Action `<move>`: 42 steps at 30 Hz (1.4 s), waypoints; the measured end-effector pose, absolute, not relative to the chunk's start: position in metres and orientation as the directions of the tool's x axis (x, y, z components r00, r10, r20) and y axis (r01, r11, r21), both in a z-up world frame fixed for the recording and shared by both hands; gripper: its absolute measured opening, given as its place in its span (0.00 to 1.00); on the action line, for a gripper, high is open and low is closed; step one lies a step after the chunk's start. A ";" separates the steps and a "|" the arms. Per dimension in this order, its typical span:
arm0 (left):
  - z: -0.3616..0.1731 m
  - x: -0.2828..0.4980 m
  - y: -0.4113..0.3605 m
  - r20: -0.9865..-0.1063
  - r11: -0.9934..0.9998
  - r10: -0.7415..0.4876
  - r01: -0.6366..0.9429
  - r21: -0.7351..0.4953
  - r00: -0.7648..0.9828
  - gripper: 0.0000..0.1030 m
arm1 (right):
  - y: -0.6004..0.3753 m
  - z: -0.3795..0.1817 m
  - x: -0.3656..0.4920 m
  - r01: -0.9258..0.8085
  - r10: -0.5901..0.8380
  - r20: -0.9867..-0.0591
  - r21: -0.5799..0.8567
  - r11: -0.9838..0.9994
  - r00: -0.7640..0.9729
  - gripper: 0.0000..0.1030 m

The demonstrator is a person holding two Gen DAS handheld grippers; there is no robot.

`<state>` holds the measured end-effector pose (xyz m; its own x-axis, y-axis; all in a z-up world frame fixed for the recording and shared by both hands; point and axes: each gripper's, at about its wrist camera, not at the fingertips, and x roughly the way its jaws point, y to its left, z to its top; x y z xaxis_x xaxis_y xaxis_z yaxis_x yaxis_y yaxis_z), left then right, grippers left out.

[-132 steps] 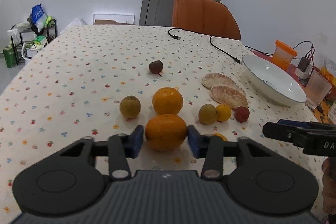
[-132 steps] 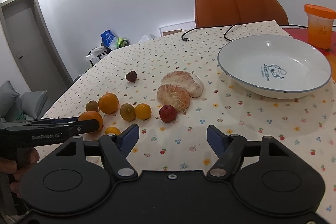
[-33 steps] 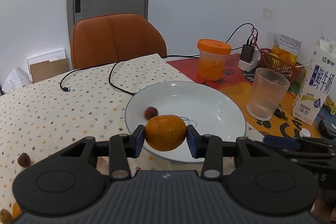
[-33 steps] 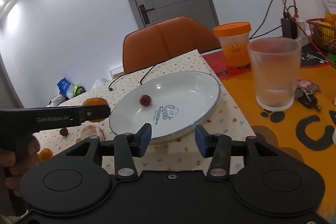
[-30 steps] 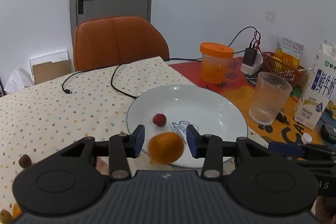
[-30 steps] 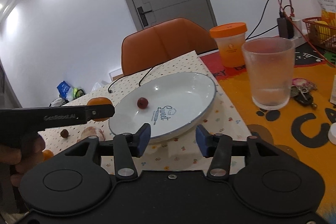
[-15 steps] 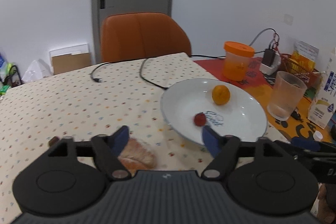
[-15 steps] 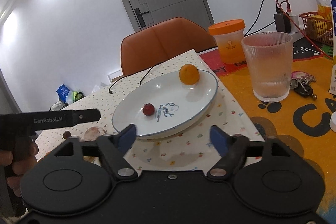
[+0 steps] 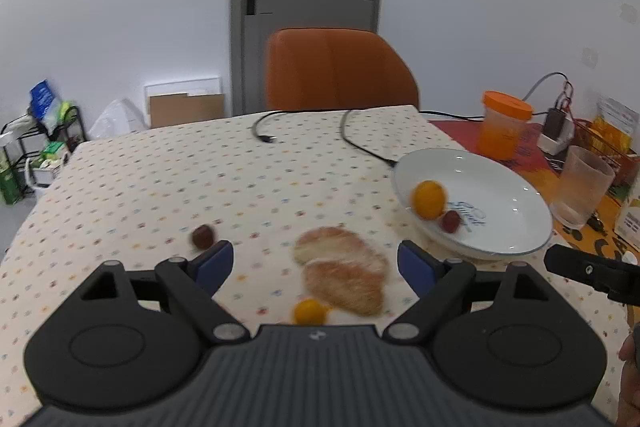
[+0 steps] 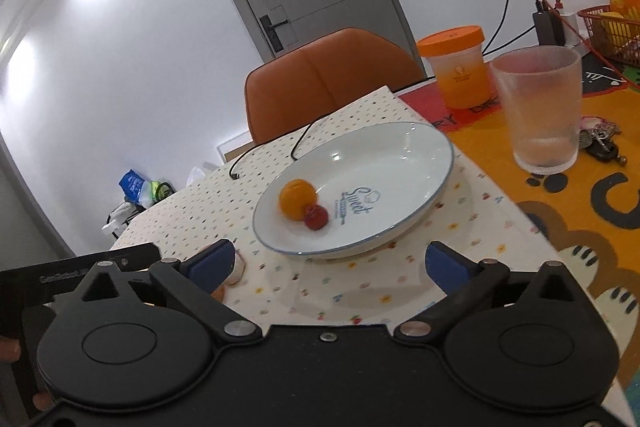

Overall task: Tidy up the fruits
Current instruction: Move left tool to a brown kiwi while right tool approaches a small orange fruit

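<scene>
A white plate [image 9: 508,195] [image 10: 404,147] holds an orange [image 9: 429,199] [image 10: 296,198] and a small red fruit [image 9: 451,220] [image 10: 316,216], which touch. On the dotted tablecloth lie two peeled pomelo pieces [image 9: 344,269], a small yellow fruit [image 9: 309,311] and a dark brown fruit [image 9: 203,236]. My left gripper [image 9: 316,263] is open and empty above the pomelo pieces. My right gripper [image 10: 326,265] is open and empty just in front of the plate.
A ribbed glass [image 9: 582,187] [image 10: 540,111], an orange-lidded jar [image 9: 505,125] [image 10: 460,71], keys [image 10: 600,141] and a red basket [image 10: 612,27] stand right of the plate. Black cables [image 9: 360,143] lie at the back. An orange chair [image 9: 340,71] stands behind the table.
My left gripper let the orange go into the plate, opened wide and swung back left over the pomelo pieces. The orange rolled next to the red fruit. My right gripper opened wider.
</scene>
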<state>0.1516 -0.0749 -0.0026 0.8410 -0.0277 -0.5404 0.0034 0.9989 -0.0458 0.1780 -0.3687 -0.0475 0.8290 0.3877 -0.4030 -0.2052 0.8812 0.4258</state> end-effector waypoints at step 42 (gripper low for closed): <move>-0.031 0.093 0.034 -0.520 0.969 0.044 -0.162 -0.185 0.853 0.68 | -0.263 -0.030 0.158 -0.481 0.552 -0.424 0.271 0.834 0.718 0.68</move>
<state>0.0929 0.0340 -0.0306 0.8528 0.0437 -0.5205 -0.1623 0.9693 -0.1846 0.1581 -0.2629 -0.0299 0.7181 0.5517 -0.4242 -0.4809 0.8340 0.2706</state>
